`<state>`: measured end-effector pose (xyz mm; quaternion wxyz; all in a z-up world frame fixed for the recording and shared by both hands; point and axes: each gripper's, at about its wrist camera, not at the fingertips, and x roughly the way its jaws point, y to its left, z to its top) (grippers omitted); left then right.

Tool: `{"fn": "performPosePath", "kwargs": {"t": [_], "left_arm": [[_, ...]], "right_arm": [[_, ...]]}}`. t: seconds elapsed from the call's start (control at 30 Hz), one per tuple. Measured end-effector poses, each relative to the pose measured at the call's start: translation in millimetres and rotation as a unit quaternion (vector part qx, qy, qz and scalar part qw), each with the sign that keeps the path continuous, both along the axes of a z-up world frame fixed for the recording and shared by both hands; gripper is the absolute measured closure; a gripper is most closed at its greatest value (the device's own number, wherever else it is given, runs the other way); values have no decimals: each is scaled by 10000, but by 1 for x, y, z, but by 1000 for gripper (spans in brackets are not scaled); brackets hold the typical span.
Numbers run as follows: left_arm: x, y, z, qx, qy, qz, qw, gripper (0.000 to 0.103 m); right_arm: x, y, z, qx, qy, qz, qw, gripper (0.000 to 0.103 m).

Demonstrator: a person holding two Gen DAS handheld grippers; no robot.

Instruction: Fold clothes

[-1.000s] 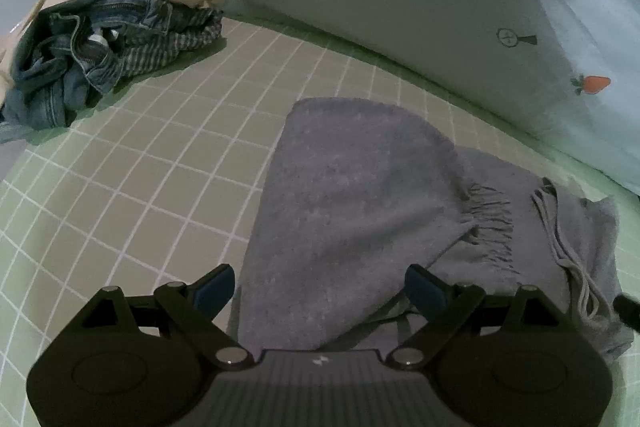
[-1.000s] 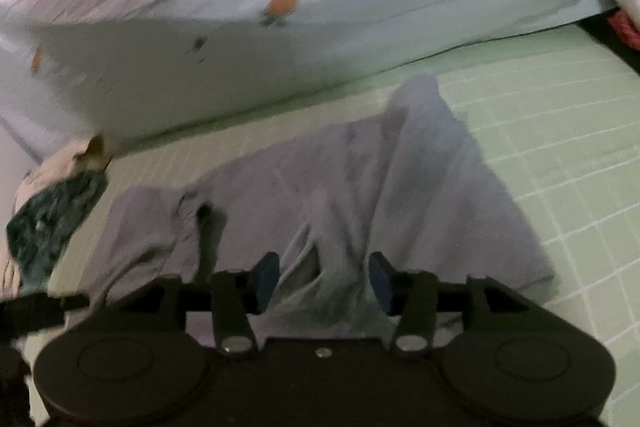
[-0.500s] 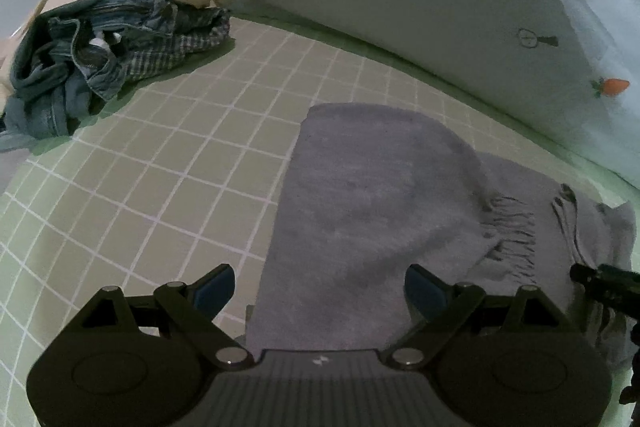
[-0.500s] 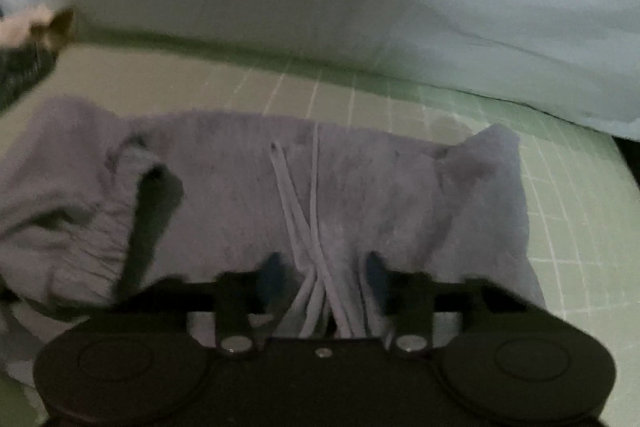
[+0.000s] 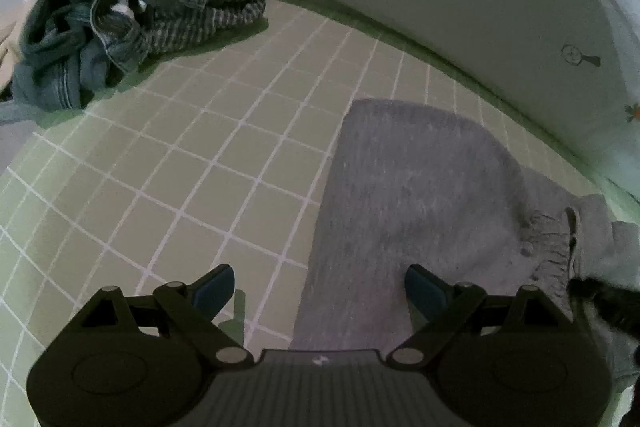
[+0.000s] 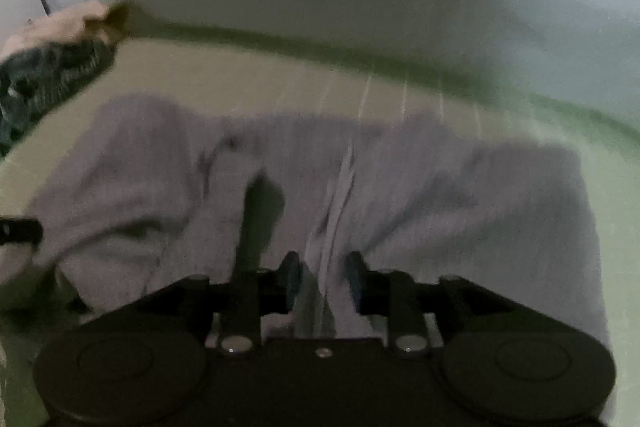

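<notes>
Right gripper (image 6: 322, 279) opening round 2 drawstrings (image 6: 340, 195), 1 grey garment (image 5: 400, 195).

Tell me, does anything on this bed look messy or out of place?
Yes. The jeans and other clothes sit in a crumpled heap at the far left corner, unfolded. The grey garment lies mostly flat, but its drawstrings trail loose between the right claw's opening fingers.

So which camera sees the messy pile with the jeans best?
The left wrist view: the clothes pile sits sharp at top left, showing jeans, striped cloth and a beige piece. The right wrist view catches only a blurry bit at its left edge.
</notes>
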<state>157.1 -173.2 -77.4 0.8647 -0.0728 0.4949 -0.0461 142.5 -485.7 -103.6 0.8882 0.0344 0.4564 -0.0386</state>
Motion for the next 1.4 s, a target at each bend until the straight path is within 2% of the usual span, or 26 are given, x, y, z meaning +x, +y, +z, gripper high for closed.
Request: {"fn": "performPosePath", "kwargs": {"t": [0.03, 0.1, 0.2, 0.3, 0.5, 0.57, 0.63, 0.67, 0.7, 0.73, 0.93, 1.0, 1.13, 1.3, 1.4], "left_arm": [[0, 0, 0, -17, -3, -22, 10000, 11], [1, 0, -2, -68, 2, -60, 10000, 11], [5, 0, -7, -254, 67, -135, 9996, 11], [10, -5, -12, -342, 171, -184, 9991, 10], [12, -10, -19, -671, 256, -260, 9971, 13], [10, -11, -19, -854, 219, -318, 9956, 23], [11, -13, -16, -983, 238, -385, 9941, 55], [11, -14, -15, -1037, 263, -423, 9934, 63], [12, -15, -12, -1084, 267, -450, 9927, 79], [12, -17, -7, -1132, 221, -483, 9922, 85], [3, -44, 43, -1556, -429, -883, 9829, 88], [-3, -63, 60, -1720, -639, -1102, 9768, 89], [-12, -112, 81, -1915, -805, -1538, 9660, 89], [-25, -184, 75, -2024, -616, -2007, 9565, 89], [-24, -214, 43, -2007, -67, -1887, 9613, 85]], "right_arm": [[-6, -1, 2, 62, -69, -22, 10000, 57], [-18, -6, 11, 195, -222, -147, 9995, 38], [-30, -24, 21, 294, -345, -620, 9970, 29], [-42, -48, 24, 252, -330, -1199, 9919, 25], [-69, -83, 19, 309, -162, -2070, 9777, 25], [-78, -92, 16, 488, -126, -2312, 9716, 25], [-87, -101, 14, 766, -159, -2547, 9638, 27], [-91, -106, 12, 855, -192, -2620, 9611, 28], [-97, -109, 13, 953, -242, -2692, 9580, 29], [-101, -111, 13, 1023, -296, -2738, 9559, 30], [-129, -127, 16, 1422, -492, -2946, 9437, 30], [-140, -135, 15, 1568, -500, -3008, 9394, 30], [-157, -154, 15, 1769, -504, -3033, 9350, 30], [-170, -179, 17, 1821, -544, -2978, 9355, 30], [-171, -196, 15, 1862, -575, -2977, 9346, 30]]}}
